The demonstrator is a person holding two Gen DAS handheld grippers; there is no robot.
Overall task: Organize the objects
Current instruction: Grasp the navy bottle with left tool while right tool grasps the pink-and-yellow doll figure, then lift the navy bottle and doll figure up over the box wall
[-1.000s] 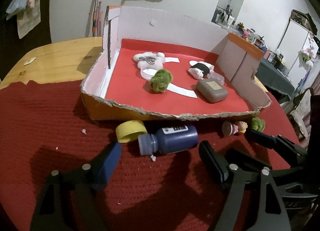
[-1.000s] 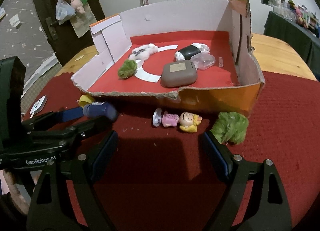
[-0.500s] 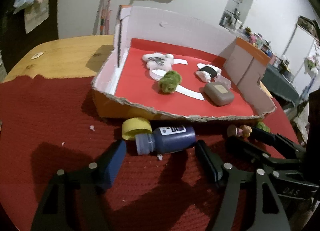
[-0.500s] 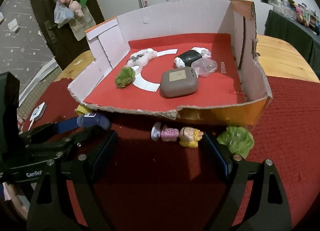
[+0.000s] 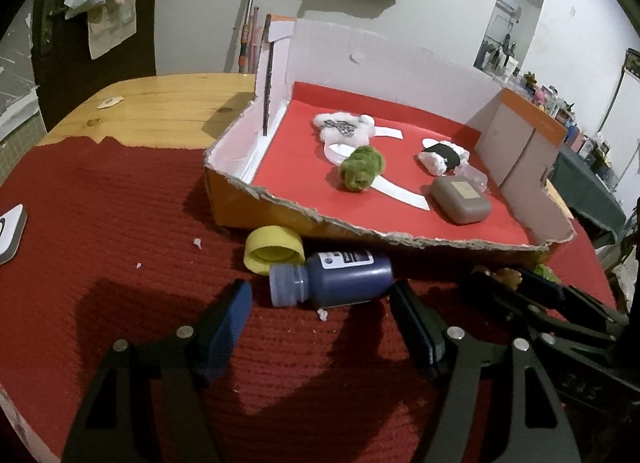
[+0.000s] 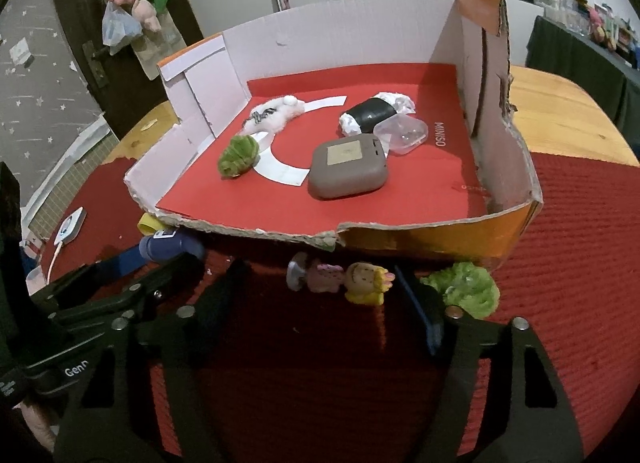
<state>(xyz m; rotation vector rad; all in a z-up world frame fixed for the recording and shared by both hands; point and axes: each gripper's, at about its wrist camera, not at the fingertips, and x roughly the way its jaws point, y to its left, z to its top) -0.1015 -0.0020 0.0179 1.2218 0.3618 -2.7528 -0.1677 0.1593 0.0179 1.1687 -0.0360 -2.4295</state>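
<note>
The left gripper (image 5: 320,315) has just been closing, its pads either side of the lying dark blue plastic bottle (image 5: 334,278) without pressing it, beside the torn cardboard box (image 5: 400,241) on the red-clothed table (image 5: 100,223); the right gripper (image 6: 320,295) has just been narrowing around the small pink-and-yellow doll figure (image 6: 340,279), right pad at its head, the grip not certain

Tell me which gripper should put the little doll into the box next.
Right. The doll lies between the right gripper's fingers; the left gripper flanks the blue bottle instead.
</note>
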